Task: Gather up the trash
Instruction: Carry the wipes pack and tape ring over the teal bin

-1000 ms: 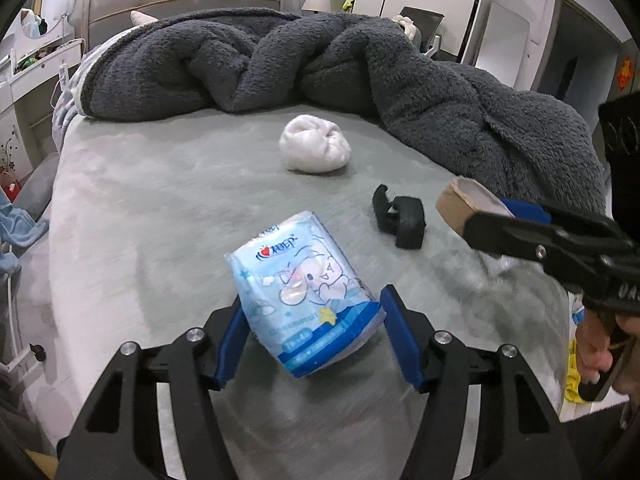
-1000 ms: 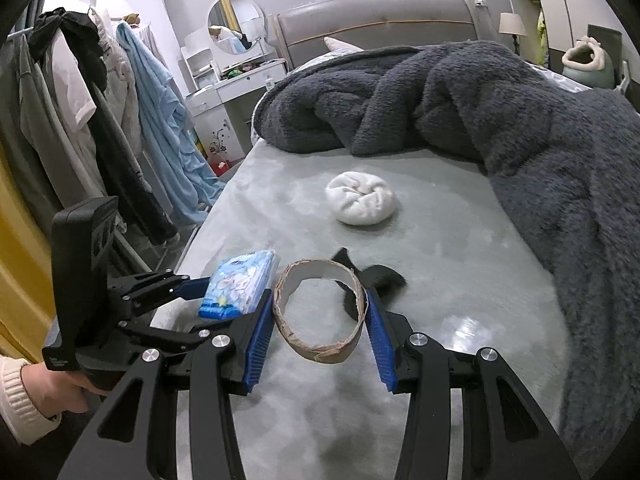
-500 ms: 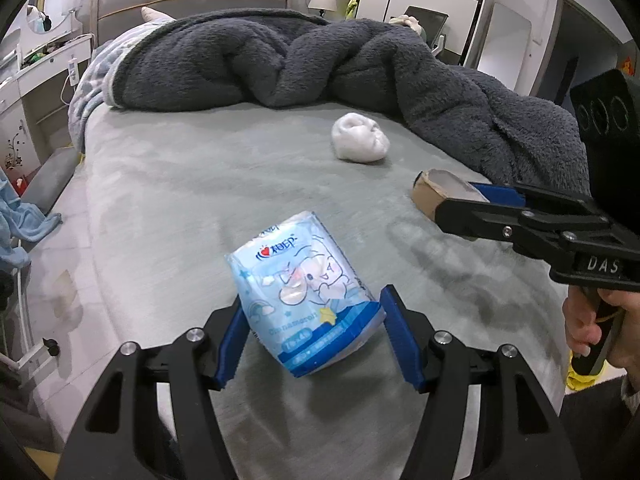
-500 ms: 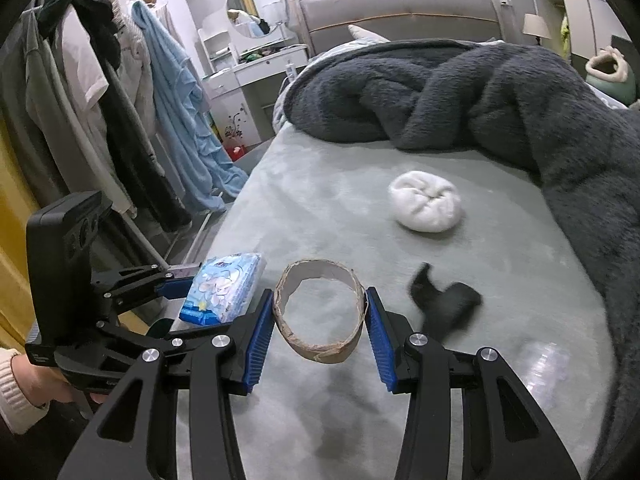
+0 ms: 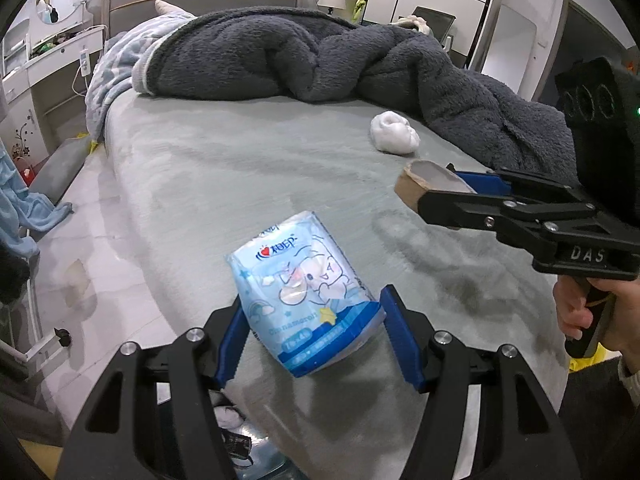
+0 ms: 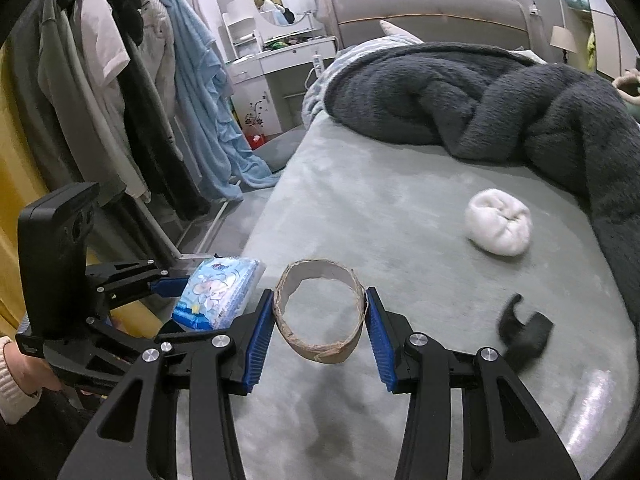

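My left gripper (image 5: 310, 336) is shut on a blue tissue packet (image 5: 304, 292) and holds it above the left edge of the bed; the packet also shows in the right wrist view (image 6: 218, 292). My right gripper (image 6: 320, 328) is shut on a brown cardboard tape ring (image 6: 320, 320), also seen in the left wrist view (image 5: 424, 188). A white crumpled wad (image 6: 500, 226) (image 5: 394, 134) lies on the grey bed sheet (image 6: 380, 208). A small black object (image 6: 524, 332) lies on the sheet to the right of my right gripper.
A dark grey fleece blanket (image 5: 300, 56) is heaped across the far and right side of the bed. Clothes hang on a rack (image 6: 120, 100) left of the bed. A white dresser with a round mirror (image 6: 280, 52) stands beyond. Something white lies below the left gripper (image 5: 228, 416).
Both grippers have moved left toward the bed's left edge, still holding the packet and the ring. The white wad and the black object have slid to the right in view.
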`<state>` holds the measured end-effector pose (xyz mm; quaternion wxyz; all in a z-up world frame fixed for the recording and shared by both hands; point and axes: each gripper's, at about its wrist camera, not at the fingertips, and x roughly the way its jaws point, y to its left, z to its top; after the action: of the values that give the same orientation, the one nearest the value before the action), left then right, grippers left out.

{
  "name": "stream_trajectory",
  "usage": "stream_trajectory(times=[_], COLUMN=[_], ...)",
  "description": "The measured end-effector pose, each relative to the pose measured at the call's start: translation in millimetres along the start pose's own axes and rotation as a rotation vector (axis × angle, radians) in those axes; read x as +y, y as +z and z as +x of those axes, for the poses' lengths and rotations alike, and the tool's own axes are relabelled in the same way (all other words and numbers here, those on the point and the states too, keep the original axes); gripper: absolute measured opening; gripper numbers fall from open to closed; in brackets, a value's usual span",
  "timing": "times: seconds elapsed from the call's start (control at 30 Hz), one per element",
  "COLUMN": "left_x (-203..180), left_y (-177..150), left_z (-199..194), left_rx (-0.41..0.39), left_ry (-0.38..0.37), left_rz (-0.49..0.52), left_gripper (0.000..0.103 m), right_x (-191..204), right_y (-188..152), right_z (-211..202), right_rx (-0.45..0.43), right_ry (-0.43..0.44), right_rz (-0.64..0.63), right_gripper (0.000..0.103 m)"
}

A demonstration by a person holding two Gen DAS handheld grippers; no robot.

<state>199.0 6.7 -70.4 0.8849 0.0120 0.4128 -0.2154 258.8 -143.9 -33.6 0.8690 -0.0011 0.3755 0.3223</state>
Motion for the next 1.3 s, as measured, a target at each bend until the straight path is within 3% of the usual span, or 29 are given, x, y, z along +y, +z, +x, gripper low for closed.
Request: stream_trajectory(times=[0.6, 1.3], left_x=[64, 121], left_y=[-43, -119], left_z=[-33, -12], left_rx=[0.07, 0.392], left_ry=[0.007, 0.021], left_rz=[-0.008, -0.013], left_gripper=[0.066, 0.066], right_x=[82, 154], right_y=[9, 1], right_z=[51, 114], right_rx=[0.07, 0.213], right_ry=[0.065, 0.119], right_rz=[-0.104, -0.194], right_gripper=[0.046, 0.046])
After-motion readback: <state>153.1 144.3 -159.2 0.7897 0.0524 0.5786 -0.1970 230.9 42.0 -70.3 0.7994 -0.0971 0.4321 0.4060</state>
